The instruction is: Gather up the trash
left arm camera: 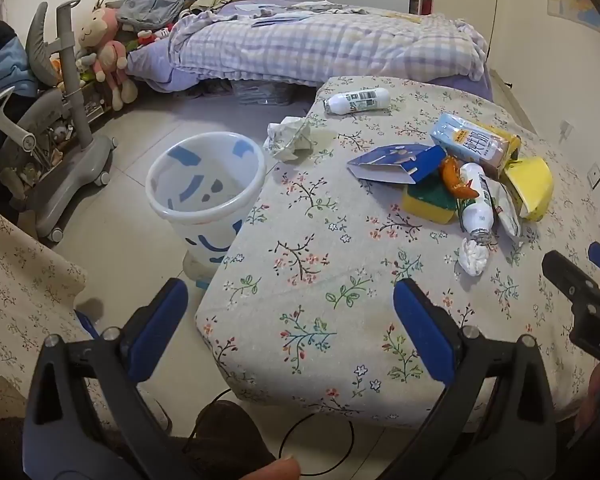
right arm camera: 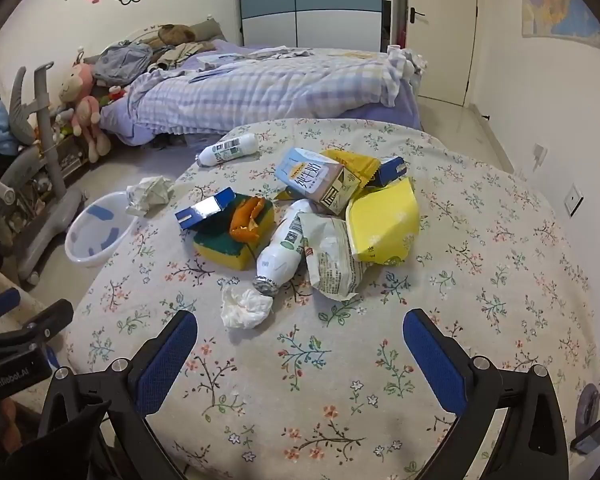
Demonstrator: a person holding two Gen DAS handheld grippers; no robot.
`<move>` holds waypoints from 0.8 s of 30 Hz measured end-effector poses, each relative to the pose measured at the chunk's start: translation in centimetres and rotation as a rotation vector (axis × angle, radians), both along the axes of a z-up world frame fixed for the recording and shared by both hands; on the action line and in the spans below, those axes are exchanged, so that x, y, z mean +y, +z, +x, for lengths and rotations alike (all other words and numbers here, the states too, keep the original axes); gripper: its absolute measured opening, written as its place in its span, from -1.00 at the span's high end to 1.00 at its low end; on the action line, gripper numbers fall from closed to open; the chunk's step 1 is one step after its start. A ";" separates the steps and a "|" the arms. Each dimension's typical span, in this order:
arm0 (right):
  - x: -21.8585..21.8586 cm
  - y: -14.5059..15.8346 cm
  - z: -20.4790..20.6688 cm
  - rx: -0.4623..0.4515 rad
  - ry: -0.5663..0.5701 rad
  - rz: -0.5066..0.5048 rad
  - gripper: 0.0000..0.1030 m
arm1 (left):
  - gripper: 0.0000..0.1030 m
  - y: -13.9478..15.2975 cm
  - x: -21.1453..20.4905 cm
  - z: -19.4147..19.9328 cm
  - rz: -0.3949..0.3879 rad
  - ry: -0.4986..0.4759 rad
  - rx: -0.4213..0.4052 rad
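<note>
Trash [right arm camera: 300, 216] untouched, both tools wide open, empty

pale tiled floor [left arm camera: 140, 128], unmade checked bed [right arm camera: 260, 88], white wardrobe [right arm camera: 308, 4]

Both tools same build: left tool [left arm camera: 290, 312] and right tool [right arm camera: 300, 340] have black plastic frames with blue textured finger pads [right arm camera: 168, 364]. Silver screw heads [right arm camera: 479, 362] at the finger pivots. White lettering on the black bodies, only partly legible.
</note>
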State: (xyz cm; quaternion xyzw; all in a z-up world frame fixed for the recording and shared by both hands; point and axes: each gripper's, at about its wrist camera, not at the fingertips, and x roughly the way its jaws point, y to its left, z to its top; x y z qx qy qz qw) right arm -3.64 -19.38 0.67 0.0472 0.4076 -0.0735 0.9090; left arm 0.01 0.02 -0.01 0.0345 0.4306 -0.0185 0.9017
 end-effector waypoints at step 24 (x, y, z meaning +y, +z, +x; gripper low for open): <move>0.2 -0.2 0.6 -0.011 -0.002 0.041 -1.00 | -0.98 0.2 0.5 0.2 -0.015 -0.006 0.000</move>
